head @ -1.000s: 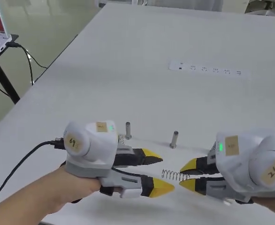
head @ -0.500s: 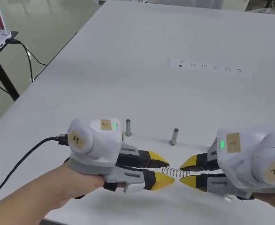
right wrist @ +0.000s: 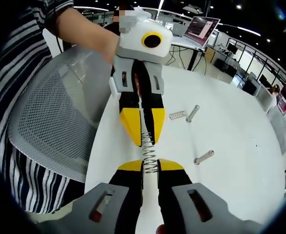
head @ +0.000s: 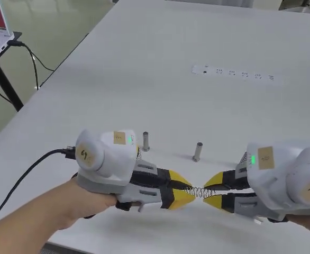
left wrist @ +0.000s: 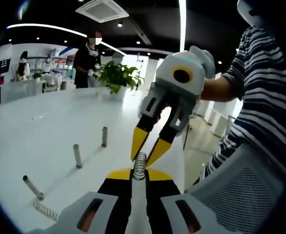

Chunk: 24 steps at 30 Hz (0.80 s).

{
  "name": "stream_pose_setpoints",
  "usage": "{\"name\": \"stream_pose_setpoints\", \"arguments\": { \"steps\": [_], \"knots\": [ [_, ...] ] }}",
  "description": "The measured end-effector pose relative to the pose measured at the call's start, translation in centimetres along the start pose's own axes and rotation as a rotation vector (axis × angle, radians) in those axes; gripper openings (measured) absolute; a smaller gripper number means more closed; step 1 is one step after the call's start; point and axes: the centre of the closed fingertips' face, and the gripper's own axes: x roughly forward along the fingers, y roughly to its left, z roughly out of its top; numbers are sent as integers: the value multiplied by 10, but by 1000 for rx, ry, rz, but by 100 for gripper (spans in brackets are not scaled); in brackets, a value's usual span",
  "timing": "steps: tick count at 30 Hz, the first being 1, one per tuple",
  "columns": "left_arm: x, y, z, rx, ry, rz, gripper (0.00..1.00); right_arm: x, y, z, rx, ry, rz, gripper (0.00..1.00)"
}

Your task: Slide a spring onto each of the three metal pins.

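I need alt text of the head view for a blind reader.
The left gripper and the right gripper point at each other above a white table, both shut on one small spring. Behind them stand two metal pins; a power strip lies farther back.

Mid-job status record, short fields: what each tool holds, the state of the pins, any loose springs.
left tool: shut on one end of the held spring
right tool: shut on the other end
held spring: spans the gap between the two tools, above the table
pins: three, far pin, middle pin, near pin, all bare
loose spring: lying on the table beside the near pin
springs on pins: none yet
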Motion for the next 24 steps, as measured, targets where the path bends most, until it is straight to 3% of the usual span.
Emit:
{"name": "stream_pose_setpoints", "arguments": {
  "steps": [7, 11, 17, 24],
  "knots": [
    [-1, -3, 0, -8, 6, -30, 2, -2, 3, 1, 38, -29, 9, 8],
    [-1, -4, -2, -9, 18, -42, 2, -1, 7, -7, 33, -16, 21, 17],
    [0, -7, -4, -6, 32, -52, 2, -3, 10, -7, 37, -43, 28, 12],
    [-1, -7, -5, -2, 38, -57, 2, -2, 11, -6, 23, -38, 31, 8]
  ]
}}
